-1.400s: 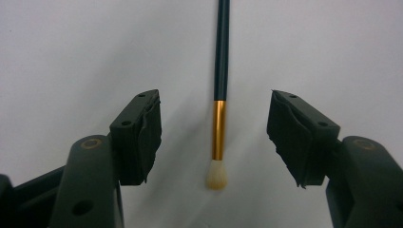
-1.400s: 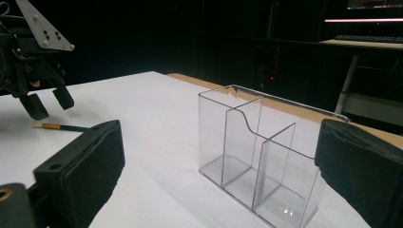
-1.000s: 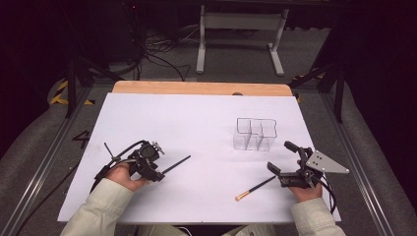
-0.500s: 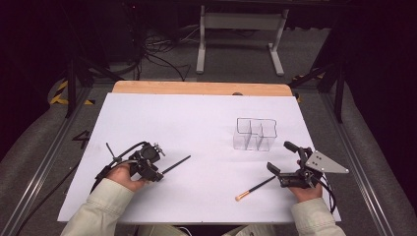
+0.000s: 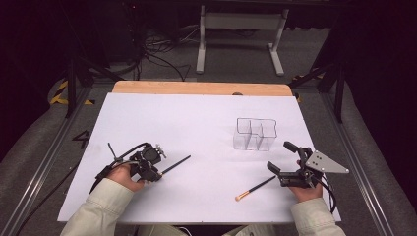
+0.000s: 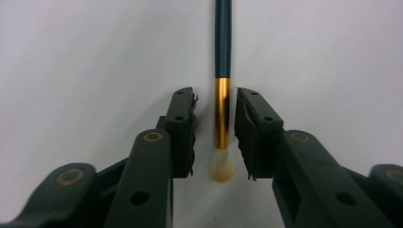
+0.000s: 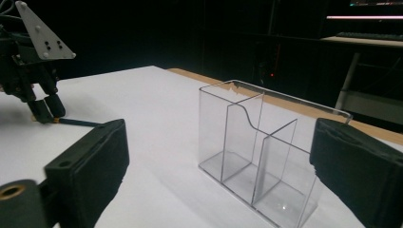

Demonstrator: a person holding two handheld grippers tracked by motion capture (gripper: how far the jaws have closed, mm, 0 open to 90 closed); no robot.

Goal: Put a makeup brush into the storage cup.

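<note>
White table (image 5: 196, 123); clear organizer (image 5: 254, 133) — second brush (image 5: 255, 188).

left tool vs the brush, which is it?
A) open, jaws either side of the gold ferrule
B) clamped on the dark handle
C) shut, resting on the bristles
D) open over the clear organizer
A: in the left gripper view the left tool stands open, a jaw on each side of the brush at its gold ferrule, with gaps showing on both sides.

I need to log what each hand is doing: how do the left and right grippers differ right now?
The left gripper has its jaws narrowly apart around a brush's gold ferrule, low over the table; the right gripper stands wide open with nothing between its jaws. The left looks down on the brush; the right faces the clear organizer. Both are open.
</note>
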